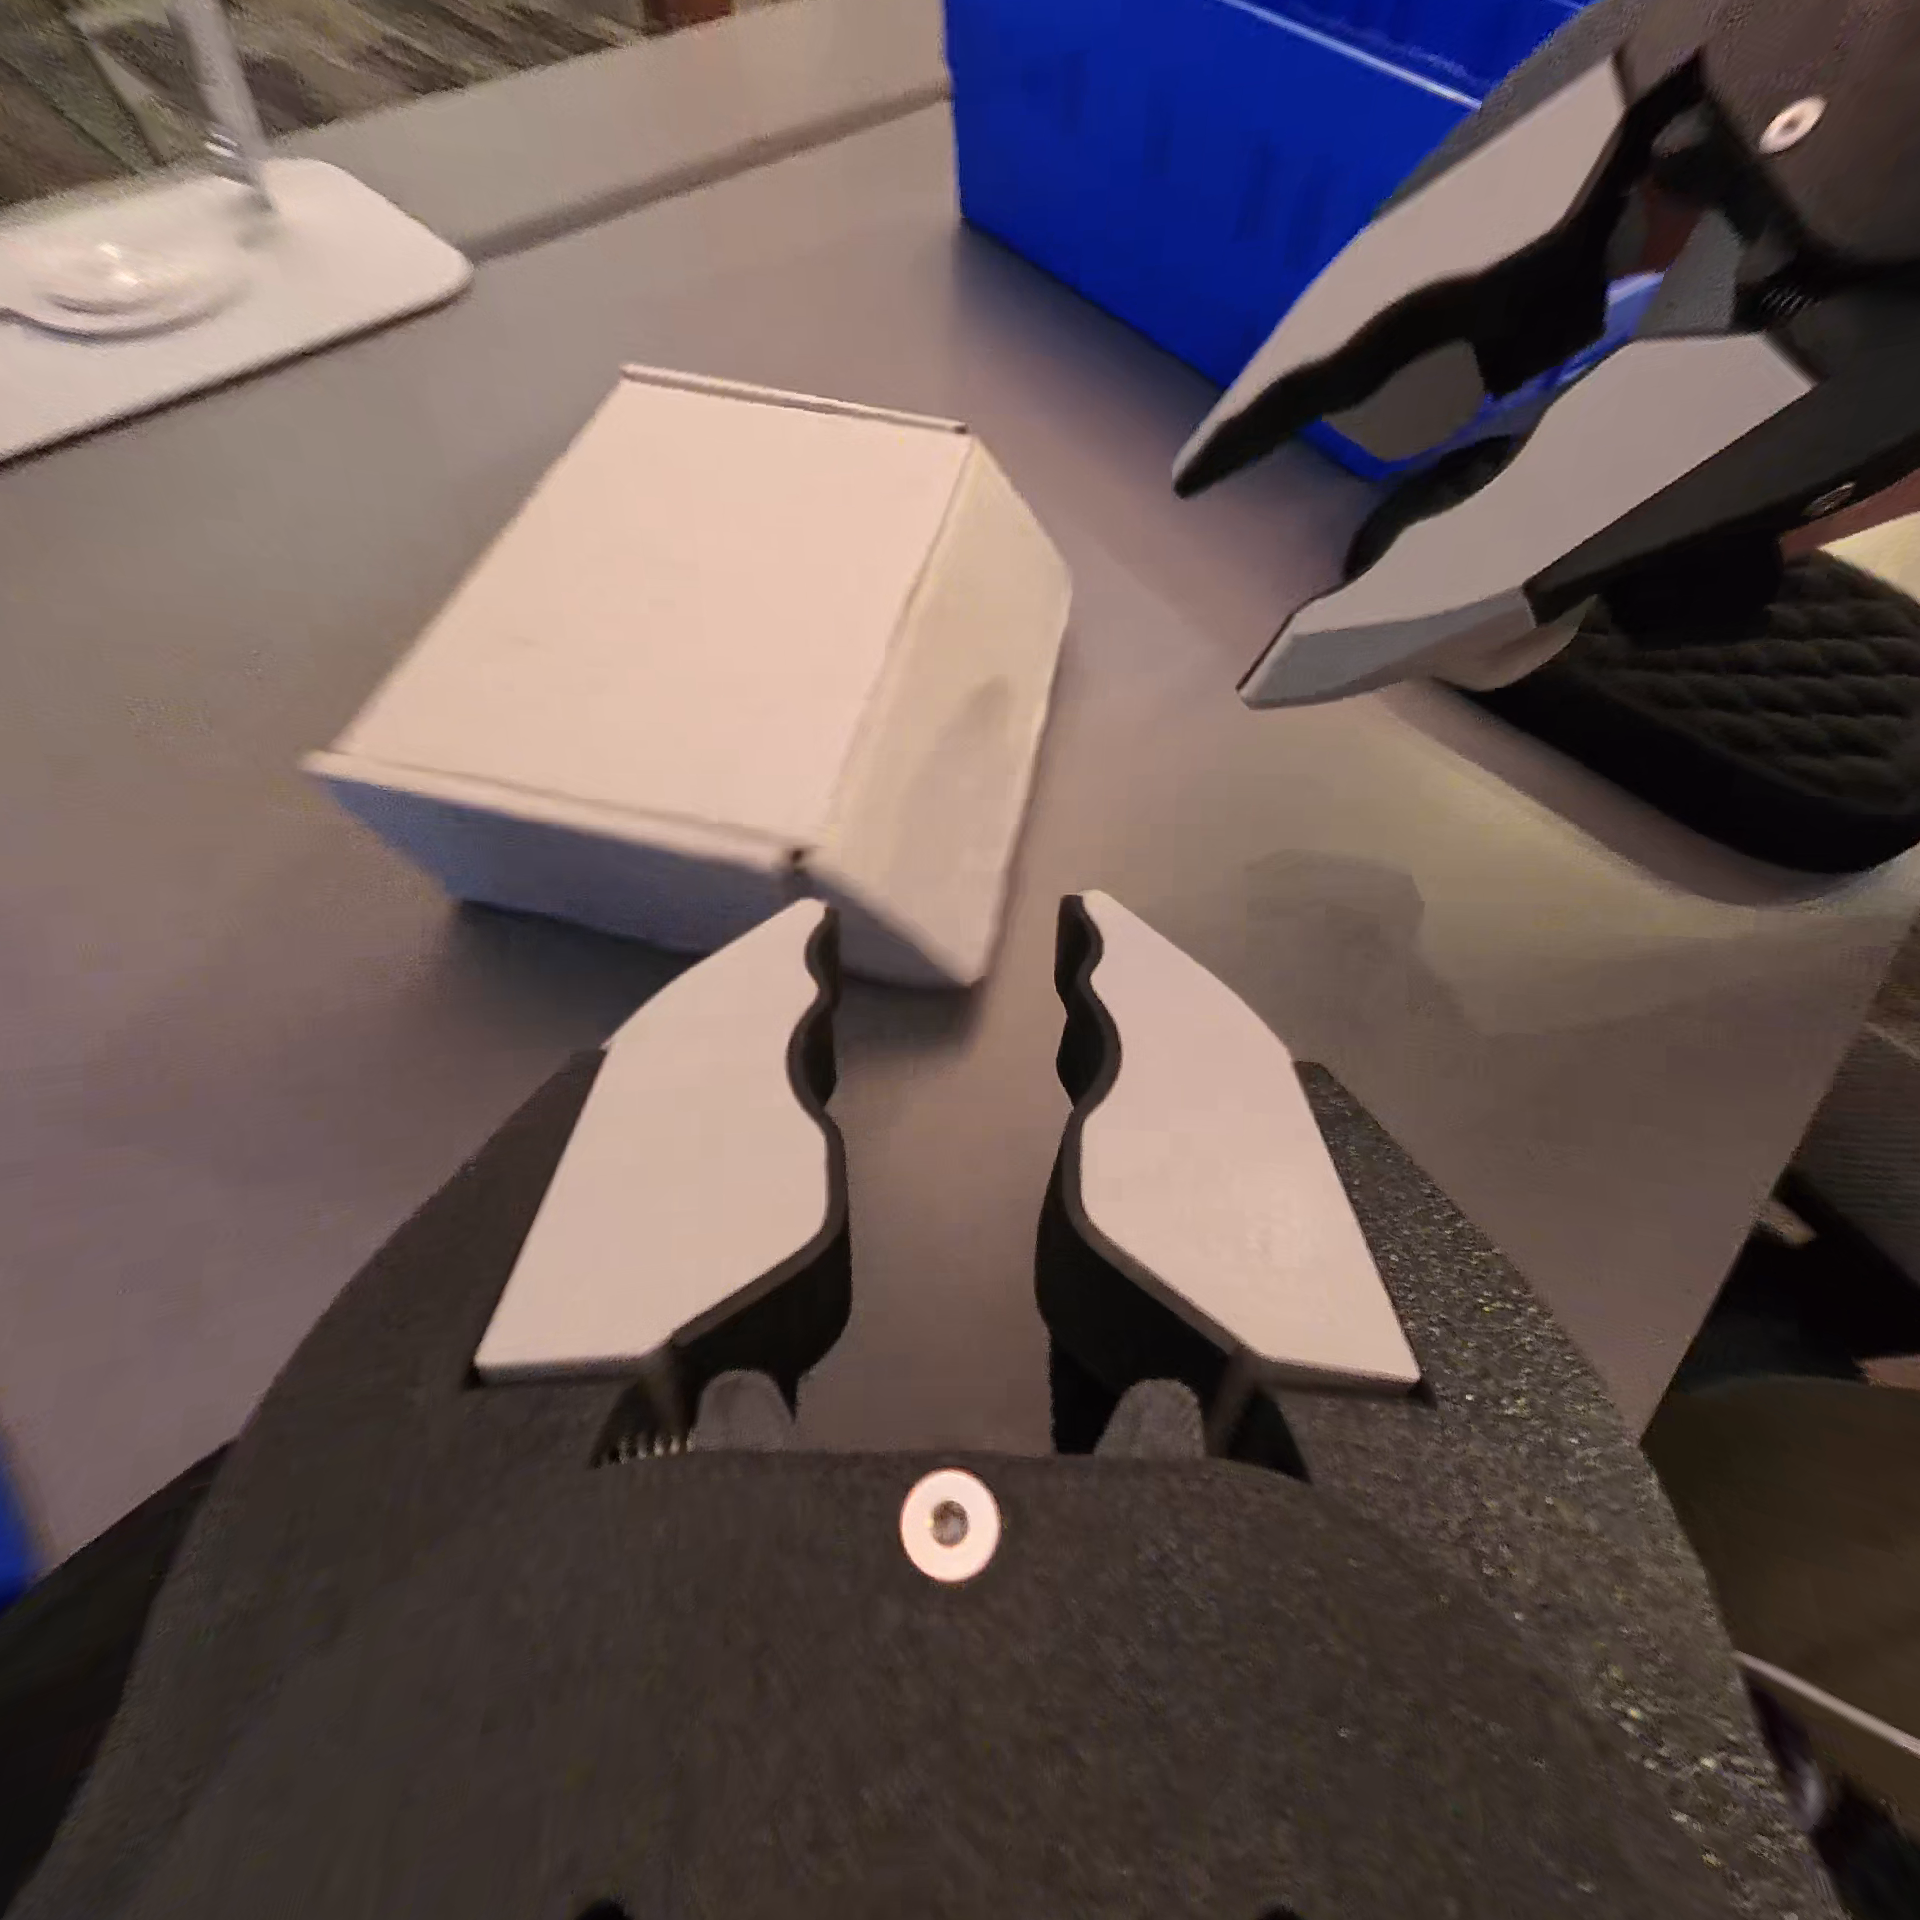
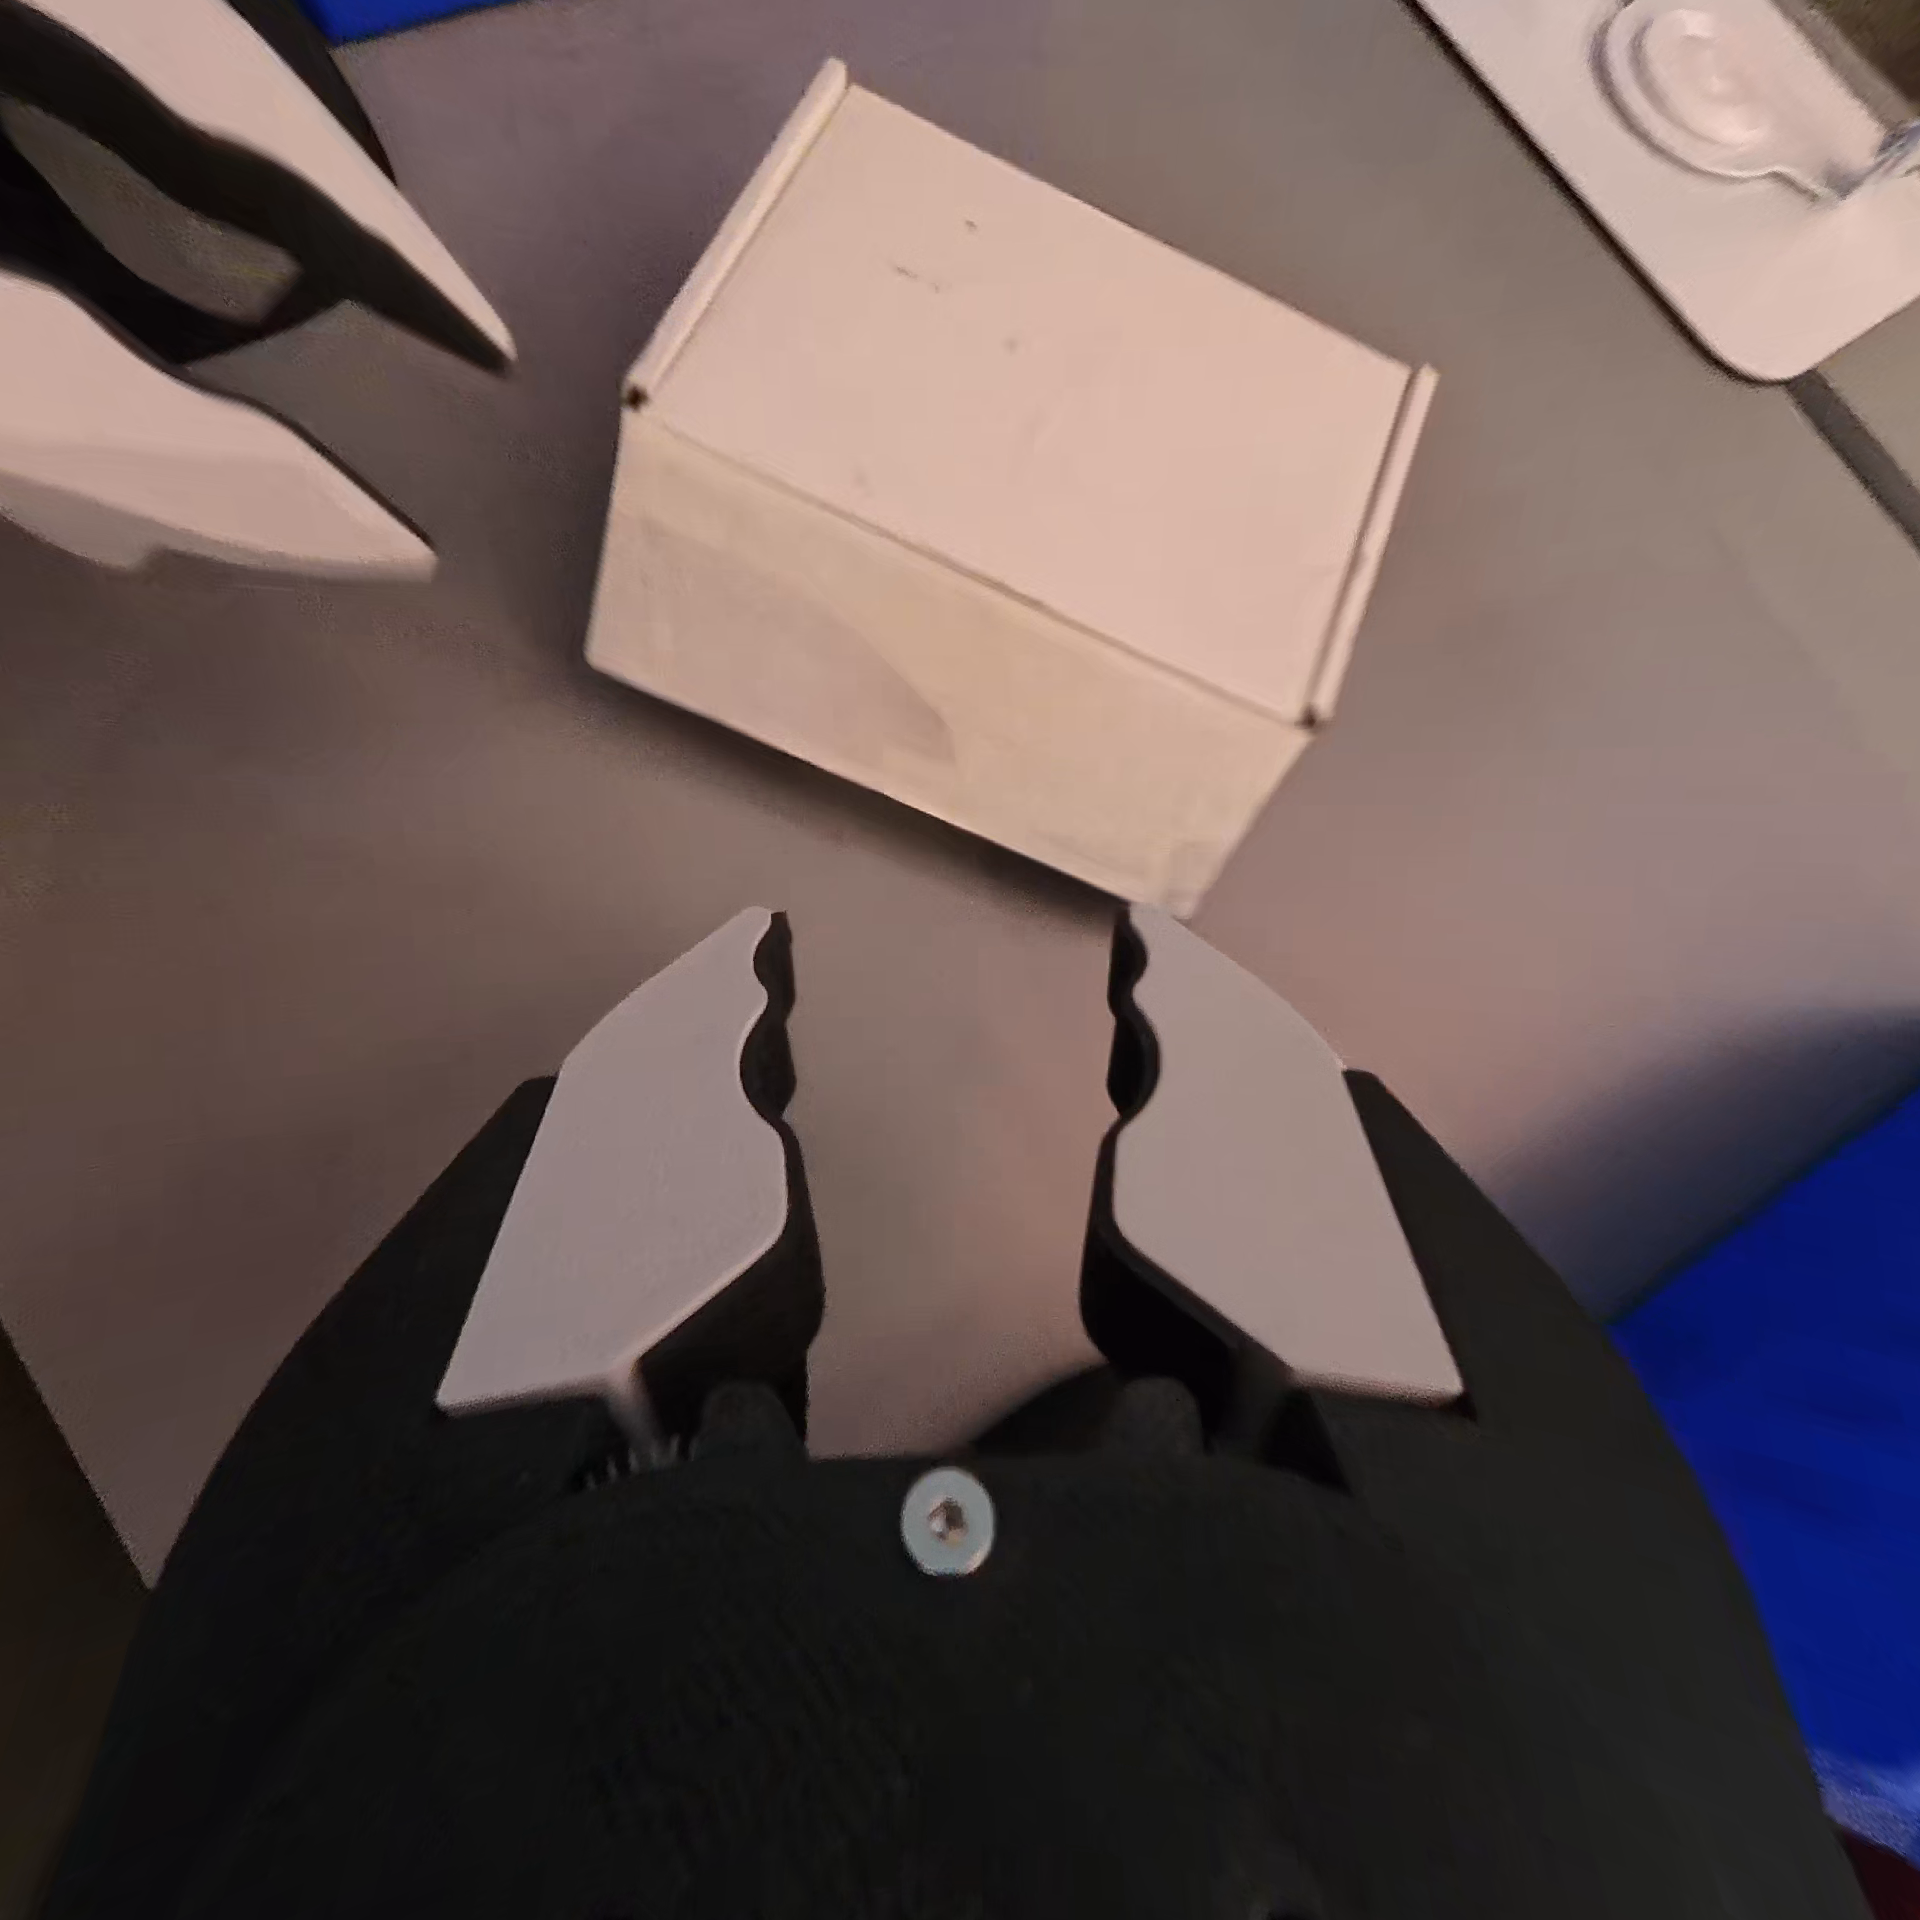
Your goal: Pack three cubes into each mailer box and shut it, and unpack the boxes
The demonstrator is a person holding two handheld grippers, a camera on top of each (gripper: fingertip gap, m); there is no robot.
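A white mailer box lies shut on the dark grey table; it also shows in the right wrist view. My left gripper is open and empty, its tips just short of the box's near corner. My right gripper is open and empty, its tips just short of the box's long side. The right gripper also shows in the left wrist view at the upper right, and the left gripper in the right wrist view at the upper left. No cubes are in view.
A blue bin stands behind the box at the right; a blue surface shows at the right wrist view's lower right. A white mat with a clear glass lies at the far left. A black mesh chair is past the table edge.
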